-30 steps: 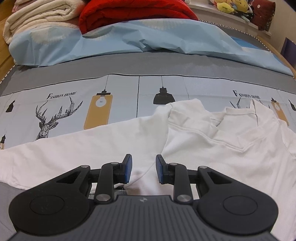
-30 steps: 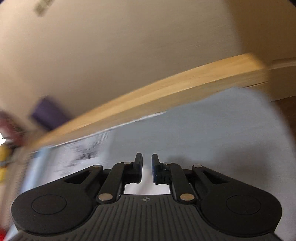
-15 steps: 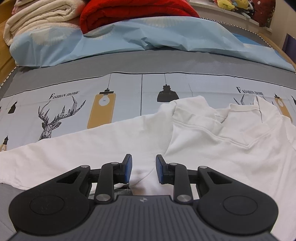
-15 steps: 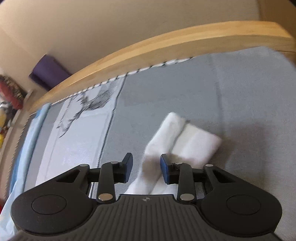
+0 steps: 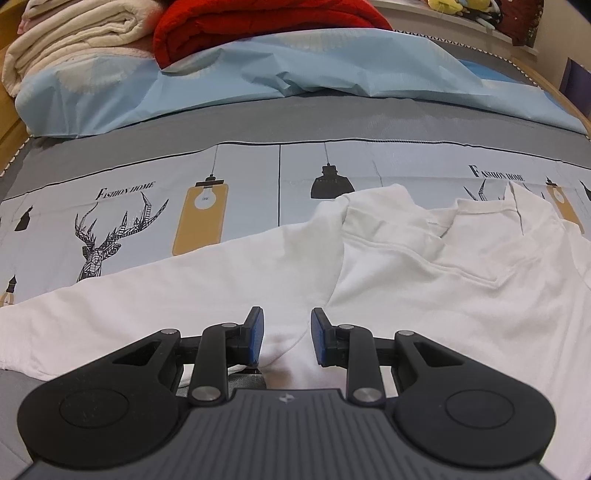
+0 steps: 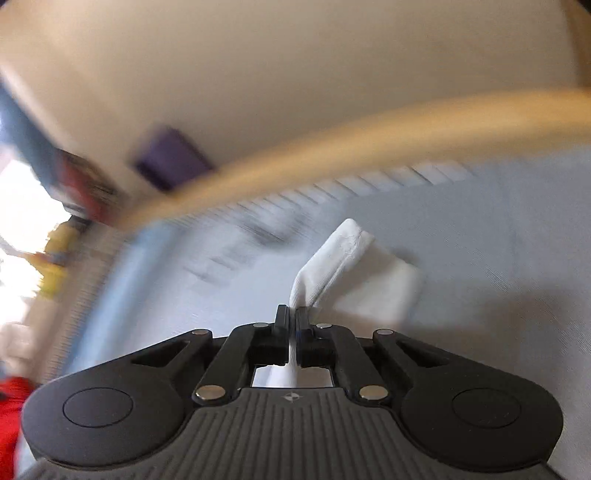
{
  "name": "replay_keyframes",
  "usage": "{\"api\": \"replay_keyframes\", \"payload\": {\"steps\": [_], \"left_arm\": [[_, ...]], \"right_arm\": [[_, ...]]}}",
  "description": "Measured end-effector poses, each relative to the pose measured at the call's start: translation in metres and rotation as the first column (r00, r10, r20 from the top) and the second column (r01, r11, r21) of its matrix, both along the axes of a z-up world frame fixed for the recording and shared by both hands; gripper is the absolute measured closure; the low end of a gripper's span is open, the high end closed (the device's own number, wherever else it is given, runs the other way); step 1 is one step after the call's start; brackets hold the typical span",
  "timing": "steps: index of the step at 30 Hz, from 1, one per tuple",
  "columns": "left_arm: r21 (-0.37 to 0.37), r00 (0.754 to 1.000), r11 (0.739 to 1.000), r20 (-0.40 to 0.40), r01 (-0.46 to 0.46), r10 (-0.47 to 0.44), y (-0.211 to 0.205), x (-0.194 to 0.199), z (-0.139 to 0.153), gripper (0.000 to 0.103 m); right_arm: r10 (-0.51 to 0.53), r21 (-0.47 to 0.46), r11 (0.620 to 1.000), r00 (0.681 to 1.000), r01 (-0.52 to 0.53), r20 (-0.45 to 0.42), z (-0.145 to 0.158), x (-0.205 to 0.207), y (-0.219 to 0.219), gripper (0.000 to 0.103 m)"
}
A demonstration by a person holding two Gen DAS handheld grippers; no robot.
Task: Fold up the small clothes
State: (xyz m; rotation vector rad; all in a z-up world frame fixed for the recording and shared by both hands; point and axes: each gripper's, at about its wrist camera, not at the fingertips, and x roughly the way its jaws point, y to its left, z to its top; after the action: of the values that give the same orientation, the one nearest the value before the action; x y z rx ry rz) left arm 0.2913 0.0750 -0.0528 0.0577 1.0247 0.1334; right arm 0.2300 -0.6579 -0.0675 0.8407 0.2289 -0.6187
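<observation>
A white long-sleeved shirt (image 5: pixel 424 280) lies spread on the printed bed cover, its left sleeve (image 5: pixel 147 302) stretched out to the left. My left gripper (image 5: pixel 284 332) is open, its blue pads just above the shirt near the armpit, with cloth between and below them. In the right wrist view my right gripper (image 6: pixel 292 317) is shut on the white sleeve end (image 6: pixel 340 258), which rises from the jaws and is lifted off the grey cover; the view is blurred by motion.
A light blue duvet (image 5: pixel 295 70), a red blanket (image 5: pixel 266 22) and a cream blanket (image 5: pixel 70 40) are piled at the far end of the bed. A wooden bed rail (image 6: pixel 369 144) curves beyond the right gripper. Soft toys (image 5: pixel 461 5) sit on a far ledge.
My right gripper has shut on the white sleeve end and is swinging with it, blurring its view. The left gripper stayed open and drifted slightly over the shirt.
</observation>
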Motion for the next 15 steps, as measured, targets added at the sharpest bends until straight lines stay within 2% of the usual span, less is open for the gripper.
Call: {"api": "replay_keyframes", "payload": {"steps": [2, 4, 7, 10, 13, 15], "left_arm": [[-0.003, 1.0, 1.0, 0.0, 0.0, 0.0, -0.001, 0.0, 0.0, 0.072], [-0.005, 1.0, 1.0, 0.002, 0.01, -0.01, -0.002, -0.001, 0.0, 0.072], [-0.002, 1.0, 1.0, 0.003, 0.025, -0.025, -0.004, -0.002, 0.001, 0.072], [0.004, 1.0, 1.0, 0.001, 0.028, -0.028, -0.002, -0.004, 0.001, 0.072], [0.007, 1.0, 1.0, -0.003, 0.02, -0.02, 0.001, -0.003, 0.0, 0.072], [0.008, 1.0, 1.0, -0.004, 0.023, -0.023, 0.001, -0.003, 0.0, 0.072]], "right_arm": [[0.039, -0.115, 0.993, 0.992, -0.025, 0.12, 0.024, -0.007, 0.011, 0.101], [0.017, -0.123, 0.992, 0.99, 0.0, 0.137, 0.026, -0.012, 0.012, 0.101], [-0.079, -0.001, 0.997, 0.995, 0.079, -0.059, -0.011, -0.006, -0.004, 0.101], [-0.101, 0.136, 0.982, 0.968, 0.134, -0.229, -0.061, -0.01, -0.022, 0.101], [-0.118, 0.164, 0.972, 0.957, 0.165, -0.267, -0.078, -0.016, -0.029, 0.101], [-0.116, 0.128, 0.981, 0.969, 0.146, -0.219, -0.069, -0.017, -0.03, 0.101]]}}
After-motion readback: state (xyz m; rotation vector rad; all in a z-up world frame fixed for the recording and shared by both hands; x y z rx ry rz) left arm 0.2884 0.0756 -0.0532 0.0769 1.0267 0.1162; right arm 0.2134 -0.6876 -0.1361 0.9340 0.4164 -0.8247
